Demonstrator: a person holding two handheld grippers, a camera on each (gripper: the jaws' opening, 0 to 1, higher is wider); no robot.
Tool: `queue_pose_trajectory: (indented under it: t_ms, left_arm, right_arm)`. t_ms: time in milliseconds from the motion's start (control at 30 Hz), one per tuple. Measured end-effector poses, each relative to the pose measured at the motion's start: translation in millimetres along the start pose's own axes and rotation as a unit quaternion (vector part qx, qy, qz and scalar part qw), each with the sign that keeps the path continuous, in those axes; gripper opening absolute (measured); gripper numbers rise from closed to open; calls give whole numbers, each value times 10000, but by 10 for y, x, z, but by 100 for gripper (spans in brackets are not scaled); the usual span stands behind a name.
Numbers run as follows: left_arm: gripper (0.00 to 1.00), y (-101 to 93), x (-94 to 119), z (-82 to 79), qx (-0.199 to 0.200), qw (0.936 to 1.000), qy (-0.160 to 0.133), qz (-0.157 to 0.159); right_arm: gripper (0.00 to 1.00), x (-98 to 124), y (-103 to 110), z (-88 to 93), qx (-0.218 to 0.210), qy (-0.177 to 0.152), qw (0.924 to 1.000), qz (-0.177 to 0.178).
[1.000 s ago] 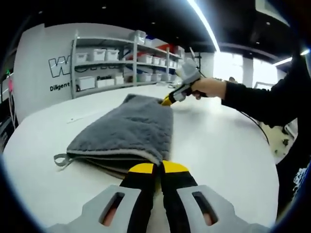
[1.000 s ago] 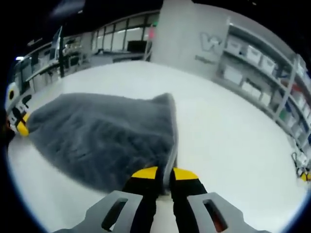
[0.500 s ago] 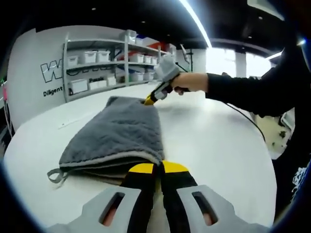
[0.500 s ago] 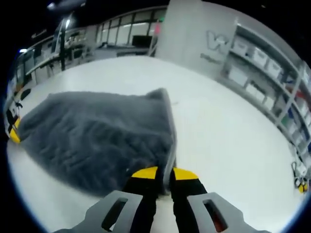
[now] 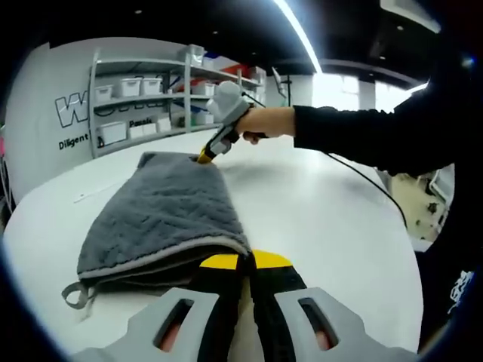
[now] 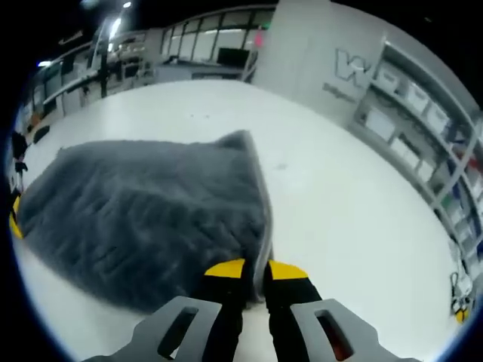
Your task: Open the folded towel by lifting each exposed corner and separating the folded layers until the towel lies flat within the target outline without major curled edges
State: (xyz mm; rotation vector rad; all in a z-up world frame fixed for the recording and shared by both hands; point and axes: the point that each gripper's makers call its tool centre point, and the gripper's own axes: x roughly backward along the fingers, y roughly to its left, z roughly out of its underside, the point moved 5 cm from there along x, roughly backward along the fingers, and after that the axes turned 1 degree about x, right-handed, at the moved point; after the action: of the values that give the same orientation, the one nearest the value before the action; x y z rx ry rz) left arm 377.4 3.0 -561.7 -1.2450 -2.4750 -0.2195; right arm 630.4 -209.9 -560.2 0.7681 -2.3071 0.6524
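A grey folded towel lies on the round white table, its top layer raised off the layers beneath. My left gripper is shut on the near corner of that top layer. A hanging loop sticks out at the towel's lower left. The right gripper, held in a hand with a black sleeve, is shut on the towel's far corner. In the right gripper view the towel spreads to the left, and my right gripper pinches its edge. The left gripper's yellow tip shows at the far left.
Shelves with white bins stand behind the table by a wall with lettering. The person's dark sleeve reaches over the table from the right. A cable trails across the table. Bare tabletop lies to the right of the towel.
Both grippers have carried the towel's top layer leftward across the table while staying shut on its corners. The right hand now sits further left in the left gripper view.
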Motion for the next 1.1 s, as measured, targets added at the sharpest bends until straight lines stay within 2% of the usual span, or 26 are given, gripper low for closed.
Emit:
queue_pose_trajectory:
  t_ms: [500,1100]
  left_arm:
    - [2,-74,-93,-40,24,10000,-25,67]
    - [2,-227,-291,-126,-391,9991,7,156]
  right_arm:
    - [6,-121,-24,-127,363,135,9992,-117]
    - [5,-374,92,-431,919,261,9951,-234]
